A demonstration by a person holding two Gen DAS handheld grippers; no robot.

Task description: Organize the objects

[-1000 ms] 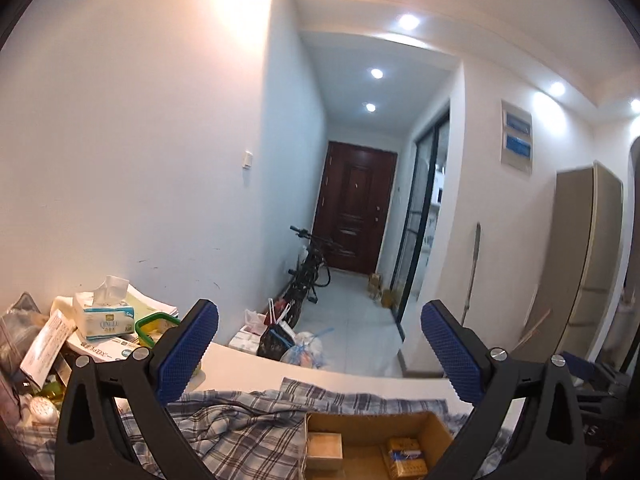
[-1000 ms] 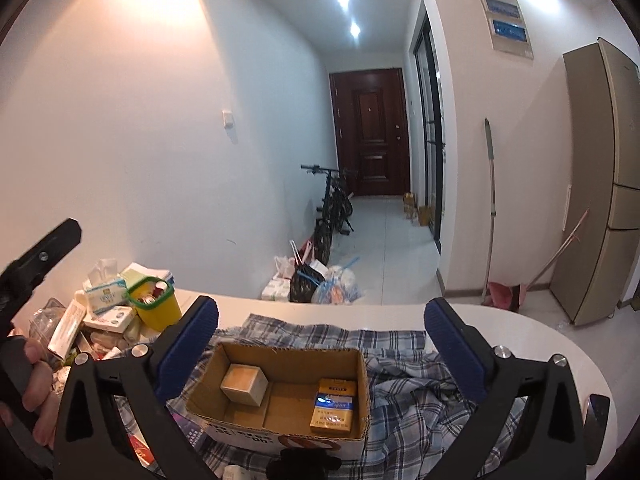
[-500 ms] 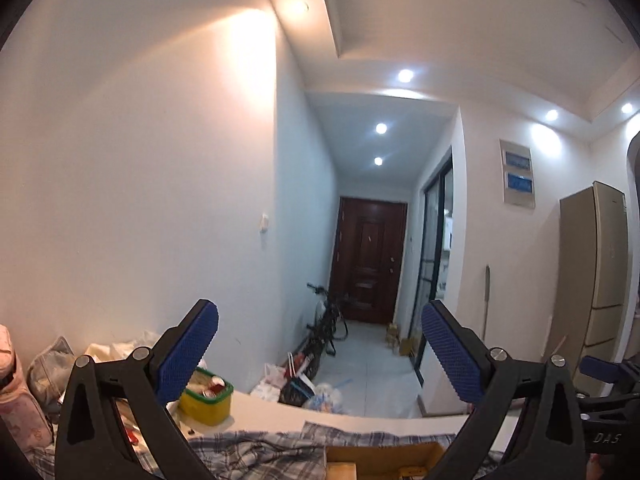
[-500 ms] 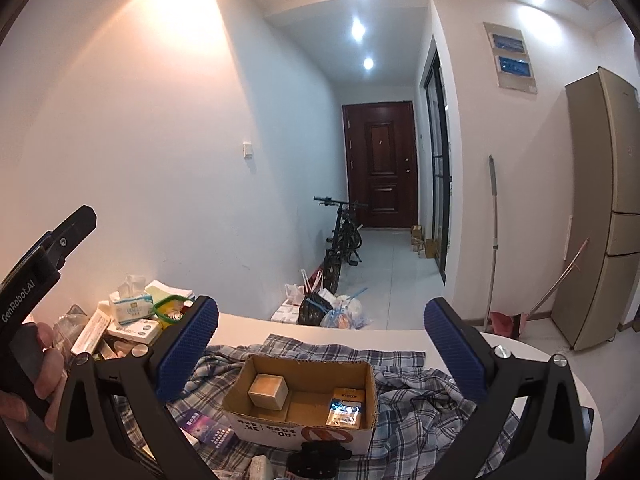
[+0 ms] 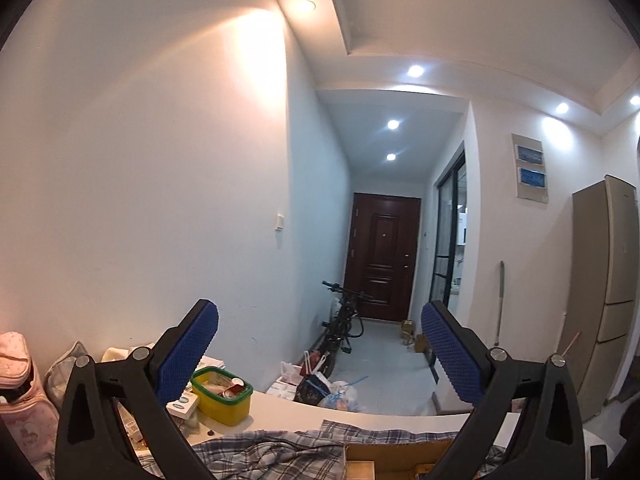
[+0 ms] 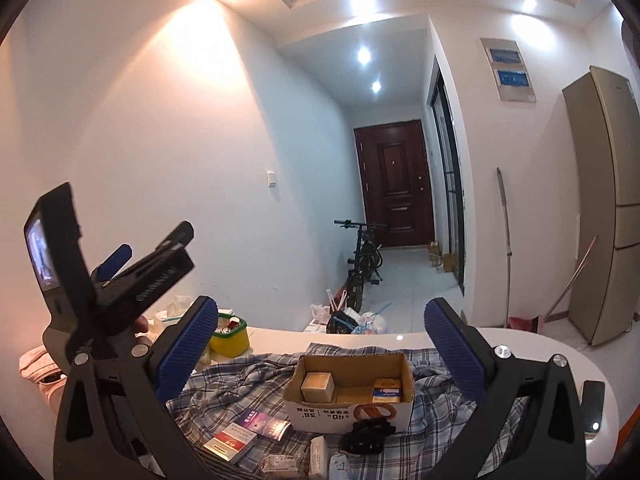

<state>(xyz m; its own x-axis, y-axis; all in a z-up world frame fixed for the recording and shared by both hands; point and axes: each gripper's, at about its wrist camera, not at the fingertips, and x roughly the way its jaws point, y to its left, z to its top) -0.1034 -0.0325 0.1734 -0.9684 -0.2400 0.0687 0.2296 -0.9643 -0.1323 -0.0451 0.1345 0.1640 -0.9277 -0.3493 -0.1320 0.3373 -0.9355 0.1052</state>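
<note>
Both grippers, the left gripper [image 5: 319, 354] and the right gripper [image 6: 321, 350], hung above the table with jaws spread wide and nothing between them, the cardboard box [image 6: 349, 400] sitting on a checked cloth [image 6: 232, 390] below the right one. Two small packs lay inside the box, a tan box [image 6: 317, 386] at its left and a yellow-and-blue pack [image 6: 386, 390] at its right. The sorting looked only partly done: a red-and-white pack [image 6: 229, 442], a purple pack [image 6: 266, 425] and a black clip [image 6: 367, 436] lay on the cloth in front of the box.
</note>
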